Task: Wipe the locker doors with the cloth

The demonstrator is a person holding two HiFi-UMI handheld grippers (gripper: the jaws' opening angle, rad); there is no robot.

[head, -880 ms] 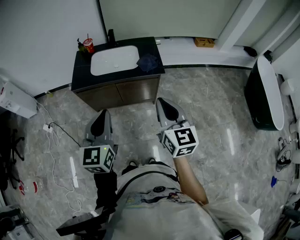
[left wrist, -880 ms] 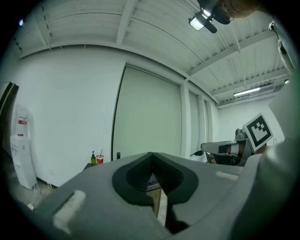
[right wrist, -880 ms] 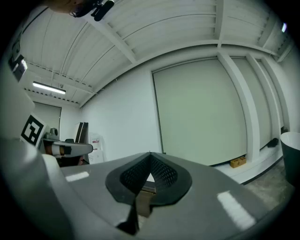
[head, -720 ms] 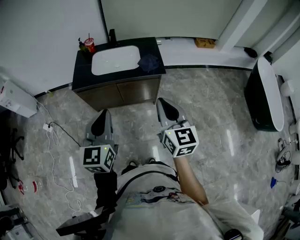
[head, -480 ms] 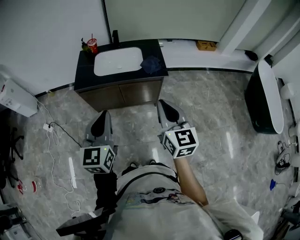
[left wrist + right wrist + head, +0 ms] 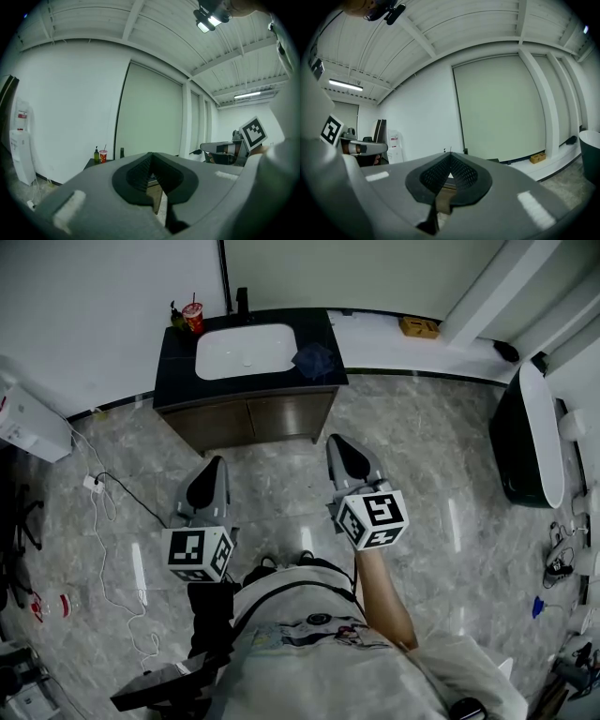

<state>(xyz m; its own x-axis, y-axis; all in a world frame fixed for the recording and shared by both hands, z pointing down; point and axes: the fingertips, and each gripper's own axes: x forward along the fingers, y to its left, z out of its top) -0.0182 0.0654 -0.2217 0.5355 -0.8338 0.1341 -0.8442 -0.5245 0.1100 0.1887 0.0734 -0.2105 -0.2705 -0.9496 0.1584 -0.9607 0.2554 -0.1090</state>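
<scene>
Well beyond the left claw [image 6: 211,465] and right claw [image 6: 337,442], both closed and empty, lies the cloth [image 6: 314,360].

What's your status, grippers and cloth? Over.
Left gripper shut, empty. Right gripper shut, empty. Crumpled dark blue cloth on black countertop, beside white sink. Nothing in the way.

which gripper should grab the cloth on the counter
Probably the right: the right gripper sits nearer the cloth beside the sink; the left gripper is further off. Both jaws are shut, empty.
</scene>
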